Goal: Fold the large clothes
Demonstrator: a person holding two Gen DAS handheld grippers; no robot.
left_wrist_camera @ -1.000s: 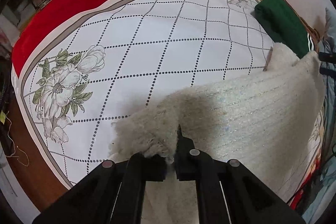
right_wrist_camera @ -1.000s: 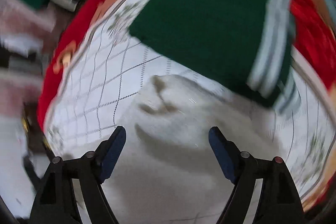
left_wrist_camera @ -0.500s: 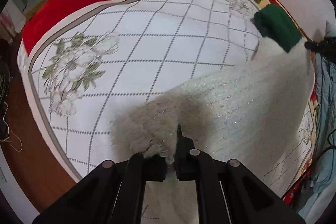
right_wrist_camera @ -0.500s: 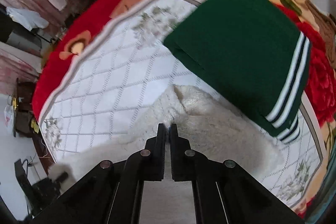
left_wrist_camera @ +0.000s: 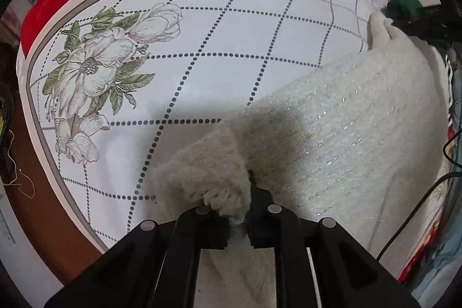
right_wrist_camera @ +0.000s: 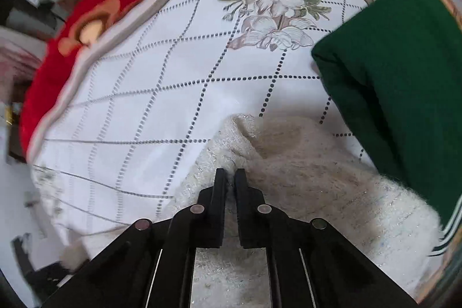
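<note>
A fluffy cream-white sweater [left_wrist_camera: 340,129] with silver threads lies stretched across the white quilt [left_wrist_camera: 219,28]. My left gripper [left_wrist_camera: 236,210] is shut on one fuzzy end of it, low over the quilt. My right gripper [right_wrist_camera: 229,178] is shut on the other end of the same sweater [right_wrist_camera: 303,169], and shows small at the far right of the left wrist view [left_wrist_camera: 415,22].
A folded dark green garment [right_wrist_camera: 404,88] with white stripes lies just right of my right gripper, partly over the sweater. The white quilt has a dotted diamond grid and flower prints. A red floral blanket [right_wrist_camera: 95,16] lies under it. Floor and clutter show past the bed's left edge.
My right gripper was open a second ago and has shut on the sweater's end. Both grippers have dropped lower and closer to the quilt with the sweater between them.
</note>
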